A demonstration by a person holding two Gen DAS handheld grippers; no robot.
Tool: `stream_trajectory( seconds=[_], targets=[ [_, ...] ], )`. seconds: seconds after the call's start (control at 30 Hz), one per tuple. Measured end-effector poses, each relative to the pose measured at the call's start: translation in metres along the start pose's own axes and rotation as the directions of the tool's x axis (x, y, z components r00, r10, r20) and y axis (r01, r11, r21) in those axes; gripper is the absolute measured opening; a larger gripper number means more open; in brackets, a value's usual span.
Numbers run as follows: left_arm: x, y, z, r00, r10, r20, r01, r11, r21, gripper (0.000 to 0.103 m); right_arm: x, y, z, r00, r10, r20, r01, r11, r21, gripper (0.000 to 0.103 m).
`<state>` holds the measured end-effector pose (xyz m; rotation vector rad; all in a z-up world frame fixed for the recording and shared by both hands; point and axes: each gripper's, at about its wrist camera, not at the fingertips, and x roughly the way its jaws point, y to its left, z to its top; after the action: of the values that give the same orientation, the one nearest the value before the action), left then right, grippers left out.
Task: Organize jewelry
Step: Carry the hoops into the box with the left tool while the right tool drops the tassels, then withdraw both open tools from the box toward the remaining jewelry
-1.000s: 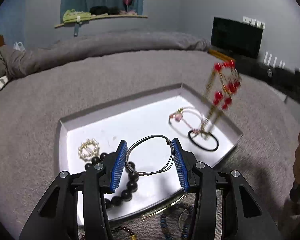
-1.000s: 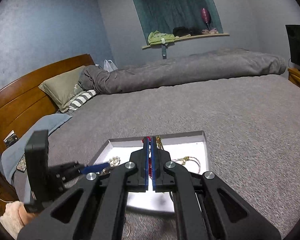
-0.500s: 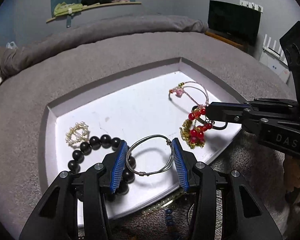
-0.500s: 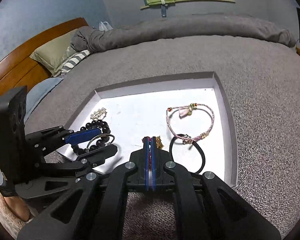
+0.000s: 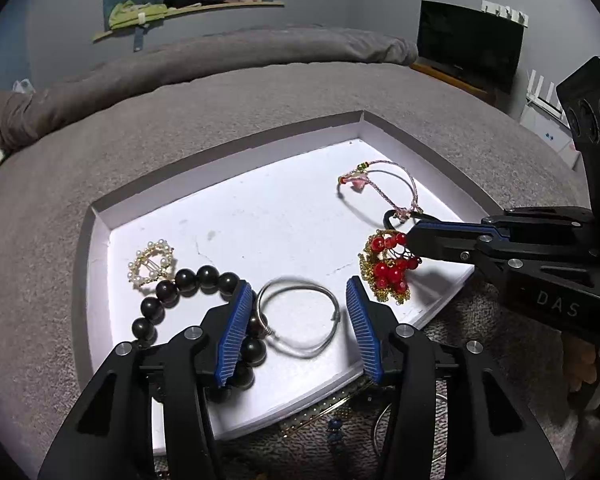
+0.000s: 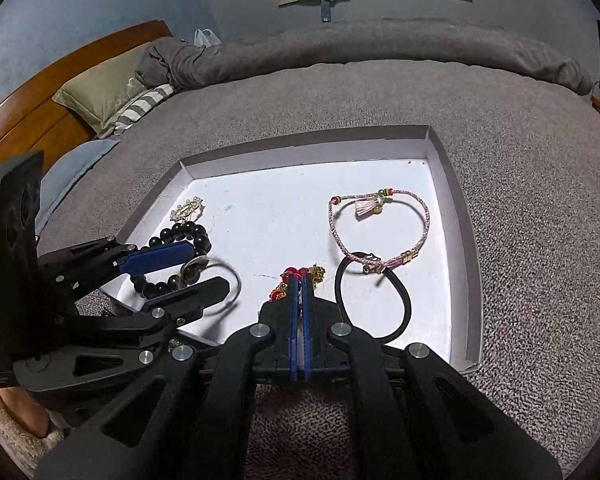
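Observation:
A white tray (image 5: 100, 240) lies on the grey bed; it also shows in the right wrist view (image 6: 466, 280). My right gripper (image 6: 299, 280) is shut on a red-bead and gold-chain piece (image 5: 388, 270), whose lower part rests on the tray floor near the front right edge. My left gripper (image 5: 300, 308) is open, its jaws on either side of a silver wire bangle (image 5: 300, 320) lying in the tray. In the tray also lie a black bead bracelet (image 5: 172, 292), a pearl ring brooch (image 5: 152, 266), a pink cord bracelet (image 6: 380, 232) and a black hair tie (image 6: 374, 300).
More jewelry, a blue-bead strand (image 5: 334, 428) and metal rings, lies on the blanket in front of the tray. Pillows (image 6: 100, 96) and a wooden headboard are at the far left. A dark TV (image 5: 468, 40) stands at the back right.
My right gripper has come down with the red-bead piece from high above the tray to its floor. My left gripper has dropped a little over the silver bangle and stays open.

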<state>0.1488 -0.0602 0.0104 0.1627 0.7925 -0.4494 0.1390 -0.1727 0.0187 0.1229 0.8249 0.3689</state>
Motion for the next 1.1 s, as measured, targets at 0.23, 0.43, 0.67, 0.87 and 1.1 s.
stream_trajectory(
  seconds=[0.23, 0.43, 0.67, 0.87, 1.1],
  targets=[
    [-0.006, 0.0, -0.001, 1.0, 0.001, 0.02, -0.001, 1.0, 0.001, 0.056, -0.004, -0.001, -0.001, 1.0, -0.026, 0.017, 0.026, 1.0, 0.002, 0.01],
    [-0.028, 0.001, -0.004, 0.999, 0.014, 0.049, -0.014, 1.0, 0.002, 0.065, -0.028, 0.002, -0.006, 0.994, -0.067, 0.085, 0.069, 0.998, -0.011, 0.058],
    [-0.053, 0.006, -0.016, 0.991, 0.109, 0.075, -0.108, 0.994, -0.01, 0.081, -0.063, 0.006, -0.013, 0.975, -0.128, 0.181, 0.127, 0.992, 0.013, 0.098],
    [-0.074, 0.016, -0.033, 0.976, 0.199, 0.091, -0.194, 0.979, -0.061, 0.091, -0.079, 0.008, -0.025, 0.94, -0.28, 0.193, 0.271, 0.96, 0.071, 0.098],
    [-0.099, 0.027, -0.059, 0.959, 0.268, 0.094, -0.257, 0.96, -0.114, 0.094, -0.077, 0.011, -0.05, 0.912, -0.39, 0.131, 0.382, 0.921, 0.077, 0.098]
  ],
)
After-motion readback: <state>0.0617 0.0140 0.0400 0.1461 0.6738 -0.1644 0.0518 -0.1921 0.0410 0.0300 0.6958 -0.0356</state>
